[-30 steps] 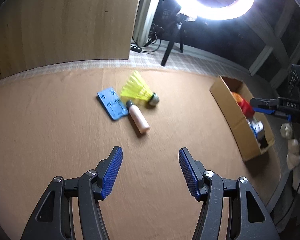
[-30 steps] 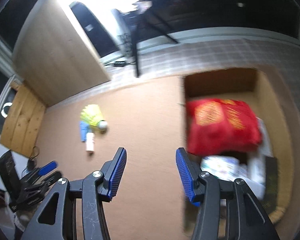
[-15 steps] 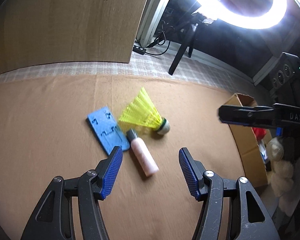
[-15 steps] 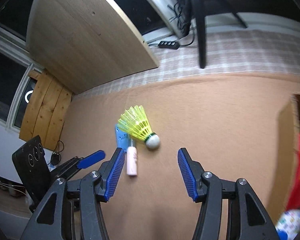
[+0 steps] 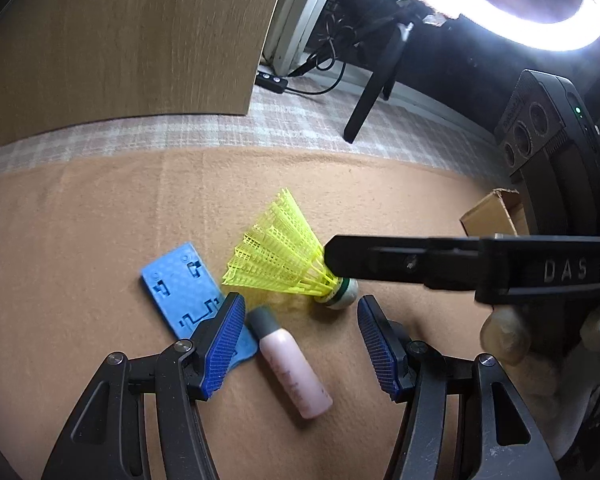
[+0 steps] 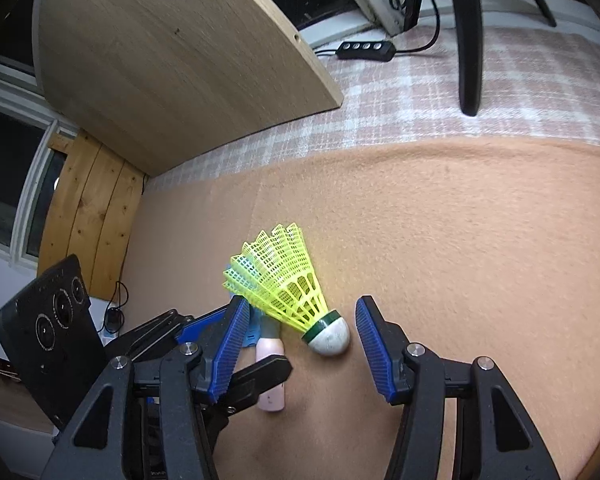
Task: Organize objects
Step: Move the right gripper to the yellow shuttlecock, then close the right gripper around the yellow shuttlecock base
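Pick-up step: right tongs (image 6: pixel 298 334) open astride yellow shuttlecock (image 6: pixel 288 284), lower centre; left tongs (image 5: pixel 300 336) open over pink bottle (image 5: pixel 292 368). Next: close.

A home room set for filming: ring light (image 5: pixel 540 12) on a tripod, checked carpet (image 6: pixel 400 92).

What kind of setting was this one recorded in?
Probably a home room set up for filming: a ring light on a stand, a checked carpet, a power strip and a wooden panel.
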Tool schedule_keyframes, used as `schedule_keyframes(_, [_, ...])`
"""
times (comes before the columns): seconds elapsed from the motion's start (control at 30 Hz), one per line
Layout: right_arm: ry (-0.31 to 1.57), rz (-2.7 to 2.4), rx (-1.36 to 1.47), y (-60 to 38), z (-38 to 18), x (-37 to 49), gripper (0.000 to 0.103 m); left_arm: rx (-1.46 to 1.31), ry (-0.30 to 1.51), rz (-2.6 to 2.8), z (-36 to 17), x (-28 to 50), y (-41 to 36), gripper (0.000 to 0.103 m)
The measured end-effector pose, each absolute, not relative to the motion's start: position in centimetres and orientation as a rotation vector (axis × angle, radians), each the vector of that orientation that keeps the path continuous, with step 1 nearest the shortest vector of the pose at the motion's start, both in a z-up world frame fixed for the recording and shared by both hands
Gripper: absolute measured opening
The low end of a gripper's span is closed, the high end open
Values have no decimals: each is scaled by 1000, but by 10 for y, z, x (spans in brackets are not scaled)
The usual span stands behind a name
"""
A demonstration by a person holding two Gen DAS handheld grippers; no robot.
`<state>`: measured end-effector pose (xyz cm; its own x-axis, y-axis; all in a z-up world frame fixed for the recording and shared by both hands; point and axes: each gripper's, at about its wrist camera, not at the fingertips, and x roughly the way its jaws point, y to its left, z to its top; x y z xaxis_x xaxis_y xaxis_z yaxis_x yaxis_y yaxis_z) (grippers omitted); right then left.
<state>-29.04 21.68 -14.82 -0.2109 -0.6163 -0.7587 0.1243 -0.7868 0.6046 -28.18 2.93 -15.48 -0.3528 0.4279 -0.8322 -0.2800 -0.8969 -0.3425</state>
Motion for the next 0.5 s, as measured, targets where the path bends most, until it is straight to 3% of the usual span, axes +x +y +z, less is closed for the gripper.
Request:
schedule_keyframes(0.27, [-527, -2029, 1590, 204, -158, -295, 51, -1475, -177, 2244, -166, -297, 41, 62])
schedule_keyframes(0.5, [-502, -2043, 1581, 200, -161, -294, 32, -1474, -211, 2234, -172, -304, 45, 61])
